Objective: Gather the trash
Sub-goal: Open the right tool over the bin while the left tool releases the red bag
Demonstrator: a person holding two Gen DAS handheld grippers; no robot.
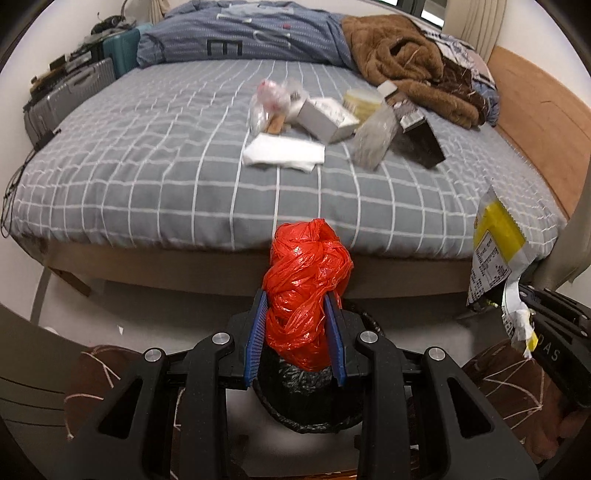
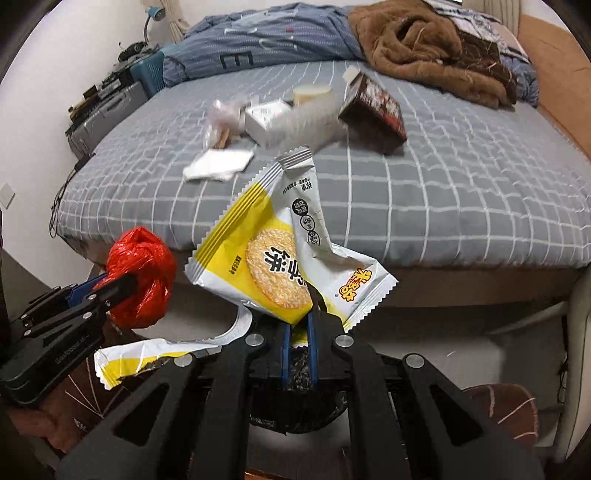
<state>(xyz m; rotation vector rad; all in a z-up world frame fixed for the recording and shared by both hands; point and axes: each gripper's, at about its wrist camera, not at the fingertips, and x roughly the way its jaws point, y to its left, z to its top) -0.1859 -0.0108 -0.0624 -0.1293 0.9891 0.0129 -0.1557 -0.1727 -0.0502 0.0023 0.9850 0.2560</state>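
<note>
My left gripper [image 1: 297, 321] is shut on a crumpled red plastic bag [image 1: 306, 288], which bulges out above its blue pads. Directly beneath it sits a bin with a black liner [image 1: 310, 402]. My right gripper [image 2: 299, 334] is shut on the lower edge of a yellow and white snack wrapper [image 2: 266, 258], held over the same bin [image 2: 299, 410]. A torn strip of the wrapper [image 2: 147, 354] hangs to the left. The right wrist view also shows the red bag [image 2: 144, 273], held level with the wrapper. More trash lies on the bed: a white tissue [image 1: 284, 151], a white box [image 1: 325, 118] and a dark carton [image 1: 421, 136].
The bed with a grey checked sheet [image 1: 147, 166] fills the view ahead, its front edge close to the bin. A brown blanket [image 1: 406, 62] and a blue duvet [image 1: 240, 33] lie at its far end. Suitcases [image 1: 70, 96] stand along the left wall. Brown patterned fabric [image 1: 99, 373] flanks the bin.
</note>
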